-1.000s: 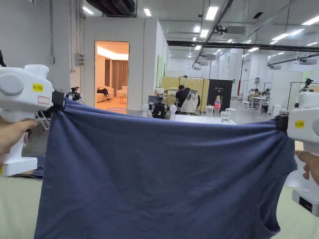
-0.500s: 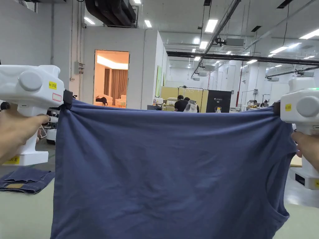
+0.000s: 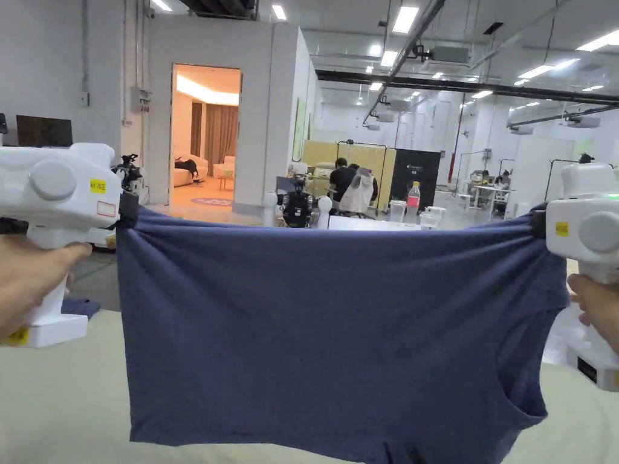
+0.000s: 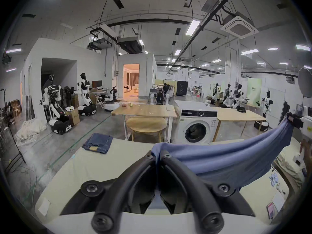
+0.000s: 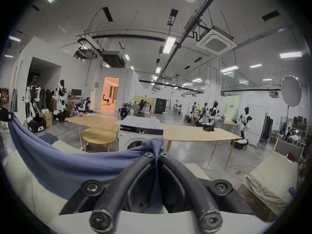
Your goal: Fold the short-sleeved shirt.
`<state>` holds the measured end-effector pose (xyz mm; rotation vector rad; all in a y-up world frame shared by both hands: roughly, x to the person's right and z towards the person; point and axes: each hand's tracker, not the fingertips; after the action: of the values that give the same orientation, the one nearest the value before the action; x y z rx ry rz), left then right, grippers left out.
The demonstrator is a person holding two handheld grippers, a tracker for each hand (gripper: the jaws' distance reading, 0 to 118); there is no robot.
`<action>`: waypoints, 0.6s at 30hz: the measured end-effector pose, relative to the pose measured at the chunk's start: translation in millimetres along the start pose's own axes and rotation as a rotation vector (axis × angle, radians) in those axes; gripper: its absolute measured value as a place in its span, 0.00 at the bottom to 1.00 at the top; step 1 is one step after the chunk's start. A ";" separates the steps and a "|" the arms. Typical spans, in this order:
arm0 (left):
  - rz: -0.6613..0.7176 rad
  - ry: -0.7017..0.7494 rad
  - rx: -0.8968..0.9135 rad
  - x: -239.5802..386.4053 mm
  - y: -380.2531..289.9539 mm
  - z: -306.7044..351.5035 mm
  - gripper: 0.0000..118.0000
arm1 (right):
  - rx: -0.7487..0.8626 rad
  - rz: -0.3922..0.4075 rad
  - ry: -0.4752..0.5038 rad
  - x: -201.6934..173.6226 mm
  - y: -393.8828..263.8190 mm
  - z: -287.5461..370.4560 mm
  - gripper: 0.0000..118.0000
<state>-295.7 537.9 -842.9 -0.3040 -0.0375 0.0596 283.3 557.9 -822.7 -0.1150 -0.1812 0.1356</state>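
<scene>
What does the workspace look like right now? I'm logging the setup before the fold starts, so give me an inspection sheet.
Surface: pale cream table, bare in front of the person.
Job's things: blue shirt held up in the air, stretched flat between both tongs, one armhole low at the right.
Clutter: folded jeans at the table's far left corner.
Grippers: left tongs shut on one shirt corner; right tongs shut on the other.
Cables: a cord on the floor past the table.
Surroundings: washing machine, wooden tables, parked robots, people farther back.
</scene>
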 end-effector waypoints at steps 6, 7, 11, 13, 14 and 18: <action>-0.003 -0.042 -0.037 -3.0 -68.7 42.5 0.00 | -0.045 0.007 0.008 8.1 -60.0 58.3 0.00; -0.010 -0.049 -0.043 -2.7 -79.0 51.1 0.00 | -0.048 0.006 0.005 10.1 -70.2 69.7 0.00; -0.005 -0.071 -0.051 -1.6 -119.3 90.5 0.00 | -0.095 0.016 0.024 18.3 -112.9 115.3 0.00; -0.007 -0.081 -0.053 -2.7 -137.4 109.7 0.00 | -0.126 0.021 0.036 21.9 -130.7 135.5 0.00; -0.005 -0.081 -0.052 -2.7 -147.0 119.4 0.00 | -0.130 0.012 0.044 25.0 -139.7 146.3 0.00; 0.016 -0.098 -0.053 -5.7 -179.0 155.7 0.00 | -0.177 0.052 0.059 30.2 -167.6 179.0 0.00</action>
<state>-299.1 413.5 -640.9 -0.3547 -0.1345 0.0896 300.1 415.5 -621.5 -0.3000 -0.1307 0.1678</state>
